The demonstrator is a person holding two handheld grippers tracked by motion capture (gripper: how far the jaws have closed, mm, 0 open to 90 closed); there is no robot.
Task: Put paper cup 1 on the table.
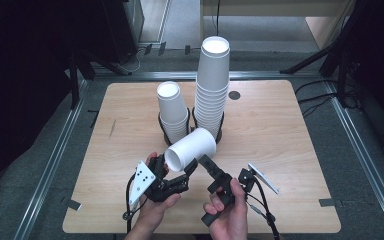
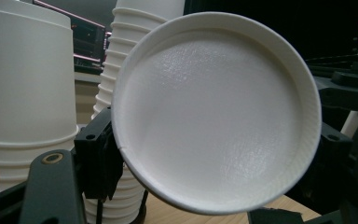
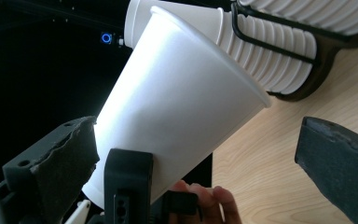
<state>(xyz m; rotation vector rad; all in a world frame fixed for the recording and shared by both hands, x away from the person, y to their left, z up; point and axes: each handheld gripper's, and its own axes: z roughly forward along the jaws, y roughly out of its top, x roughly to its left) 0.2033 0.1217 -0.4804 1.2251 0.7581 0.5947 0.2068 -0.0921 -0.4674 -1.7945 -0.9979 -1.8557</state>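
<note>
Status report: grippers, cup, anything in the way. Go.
Left gripper shut on cup, cup tipped on its side. Right gripper open beside the cup, not gripping. Two cup stacks in holders close behind.

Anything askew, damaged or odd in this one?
Nothing damaged or spilled. One paper cup lies on its side in the air, gripped at its base by the left gripper; both cup stacks stand upright in their holders.

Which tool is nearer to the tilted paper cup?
Left. The left tool is clamped on the tilted paper cup near its bottom end; the right tool sits just beside it, jaws open.
</note>
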